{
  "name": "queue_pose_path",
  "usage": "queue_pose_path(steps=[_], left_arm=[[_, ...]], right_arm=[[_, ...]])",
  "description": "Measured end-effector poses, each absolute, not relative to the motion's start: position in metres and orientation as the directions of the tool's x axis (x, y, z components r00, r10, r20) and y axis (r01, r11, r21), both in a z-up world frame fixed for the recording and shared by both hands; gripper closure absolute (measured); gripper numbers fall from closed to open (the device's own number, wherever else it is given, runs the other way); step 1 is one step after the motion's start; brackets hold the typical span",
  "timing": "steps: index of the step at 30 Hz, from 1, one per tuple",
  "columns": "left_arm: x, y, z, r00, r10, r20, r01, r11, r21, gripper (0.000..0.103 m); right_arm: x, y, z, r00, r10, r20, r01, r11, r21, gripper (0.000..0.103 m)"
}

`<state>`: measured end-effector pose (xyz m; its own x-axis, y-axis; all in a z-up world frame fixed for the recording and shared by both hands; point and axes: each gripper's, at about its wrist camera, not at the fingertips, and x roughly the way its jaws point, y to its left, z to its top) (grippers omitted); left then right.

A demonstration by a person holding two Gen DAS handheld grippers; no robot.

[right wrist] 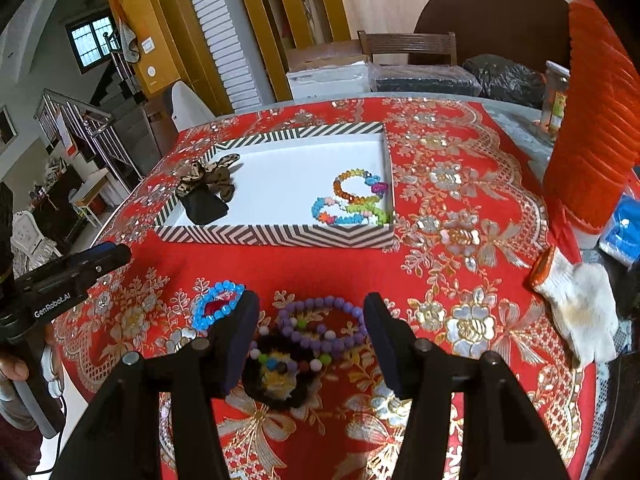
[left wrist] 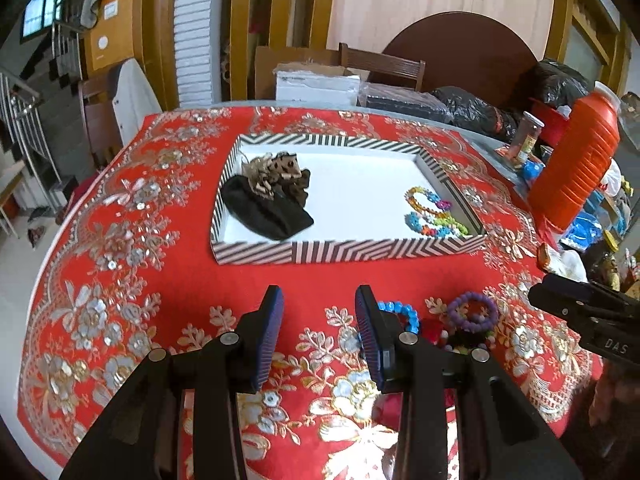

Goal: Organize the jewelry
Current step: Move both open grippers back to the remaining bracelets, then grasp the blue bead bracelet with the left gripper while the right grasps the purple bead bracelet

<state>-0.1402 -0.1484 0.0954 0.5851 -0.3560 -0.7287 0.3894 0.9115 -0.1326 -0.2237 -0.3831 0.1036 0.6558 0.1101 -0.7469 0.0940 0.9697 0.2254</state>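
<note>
A striped tray (left wrist: 348,250) (right wrist: 276,236) with a white floor holds brown and black scrunchies (left wrist: 272,184) (right wrist: 208,180) at its left end. Colourful bead bracelets (left wrist: 432,212) (right wrist: 356,200) lie at its right end. On the red cloth in front of the tray lie a blue bracelet (left wrist: 400,312) (right wrist: 218,306), a purple bracelet (left wrist: 472,312) (right wrist: 324,320) and a dark fuzzy band with mixed beads (right wrist: 280,372). My right gripper (right wrist: 311,304) is open over the purple bracelet and the pads do not touch it. My left gripper (left wrist: 318,300) is open over bare cloth, left of the blue bracelet.
A tall orange ribbed bottle (left wrist: 576,160) (right wrist: 592,120) stands at the table's right side among jars and bags. A white work glove (right wrist: 576,304) lies right of the bracelets. Boxes and chairs sit behind the table. A hand (right wrist: 16,372) holds the left gripper's handle.
</note>
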Motion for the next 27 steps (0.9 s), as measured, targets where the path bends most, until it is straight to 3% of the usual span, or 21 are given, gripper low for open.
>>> queue_pose_path(steps=[12, 21, 27], left_arm=[[-0.133, -0.159, 0.06, 0.434, -0.419, -0.797, 0.413, 0.879, -0.237, 0.076], [-0.115, -0.184, 0.036, 0.346, -0.423, -0.837, 0.445, 0.86, -0.251, 0.076], [-0.105, -0.197, 0.024, 0.315, -0.393, -0.864, 0.469, 0.856, -0.218, 0.076]], right_arm=[[-0.22, -0.397, 0.082, 0.607, 0.082, -0.791, 0.141, 0.968, 0.209, 0.046], [-0.193, -0.409, 0.059, 0.524, 0.047, -0.85, 0.136, 0.981, 0.139, 0.047], [-0.177, -0.402, 0.042, 0.484, 0.029, -0.875, 0.094, 0.992, 0.085, 0.063]])
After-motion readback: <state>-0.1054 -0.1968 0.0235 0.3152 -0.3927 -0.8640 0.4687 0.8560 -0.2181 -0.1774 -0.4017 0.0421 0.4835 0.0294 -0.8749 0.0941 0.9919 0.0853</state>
